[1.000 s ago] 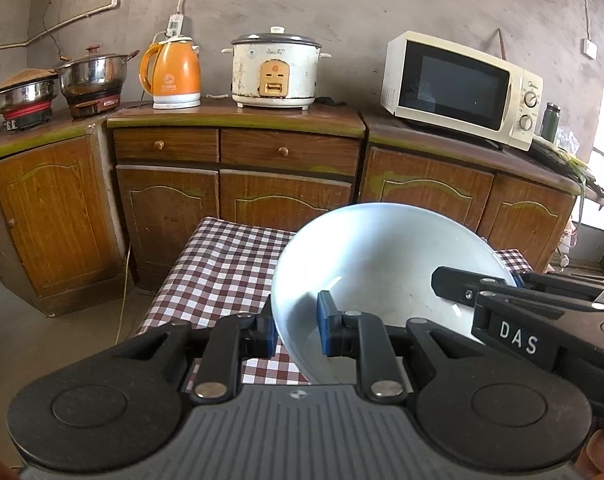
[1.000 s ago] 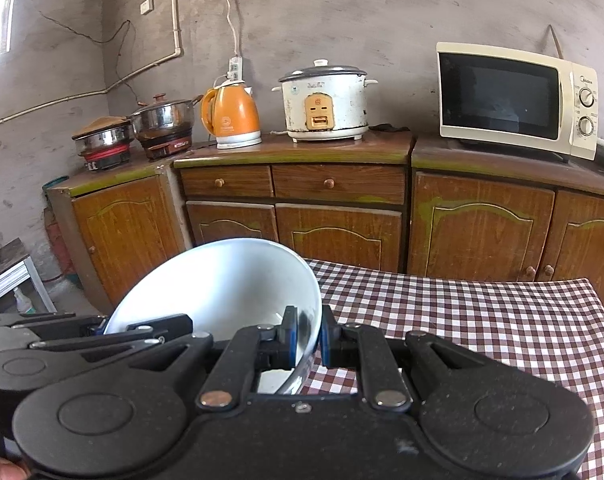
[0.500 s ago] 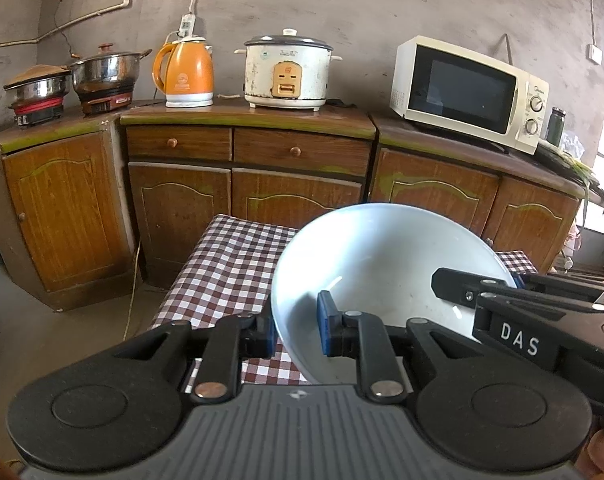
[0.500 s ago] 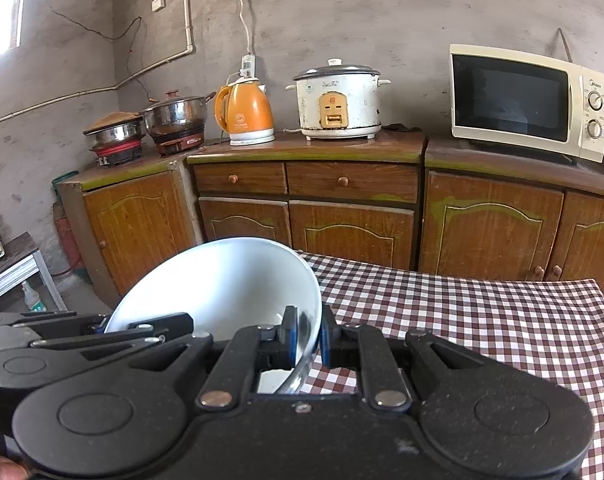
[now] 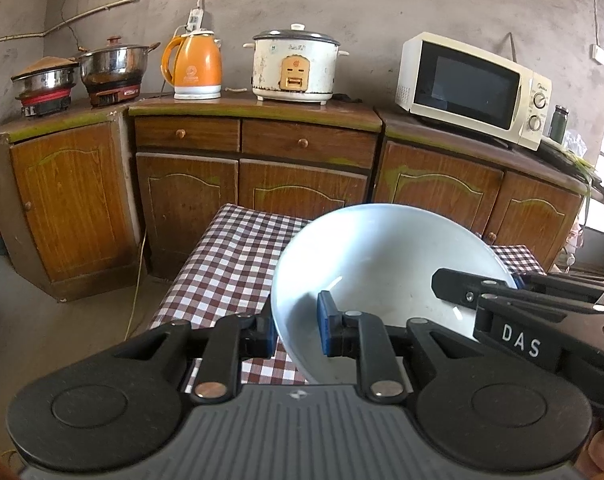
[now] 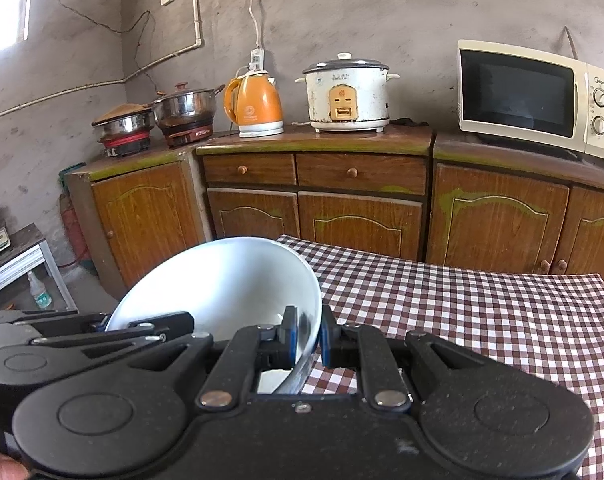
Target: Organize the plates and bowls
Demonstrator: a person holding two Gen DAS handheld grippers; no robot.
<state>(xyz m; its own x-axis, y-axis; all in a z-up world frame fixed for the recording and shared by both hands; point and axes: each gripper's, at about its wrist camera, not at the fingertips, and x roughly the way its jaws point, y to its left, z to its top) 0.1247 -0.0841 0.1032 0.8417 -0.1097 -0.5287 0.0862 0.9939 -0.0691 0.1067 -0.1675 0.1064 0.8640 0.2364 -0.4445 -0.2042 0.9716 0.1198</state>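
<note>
A large white bowl hangs tilted above the checked table, held from both sides. My left gripper is shut on its left rim, one blue pad inside and one outside. In the right wrist view the same white bowl shows at lower left, and my right gripper is shut on its right rim. The right gripper also reaches in from the right of the left wrist view, and the left gripper shows at the left of the right wrist view.
Wooden cabinets line the wall behind the checked table, carrying a microwave, a rice cooker, an orange kettle and steel pots. A small metal stand sits at the far left.
Both views have shifted a little: the cabinets and appliances slid rightward in the frames. The bowl stays clamped the same way between both grippers.
</note>
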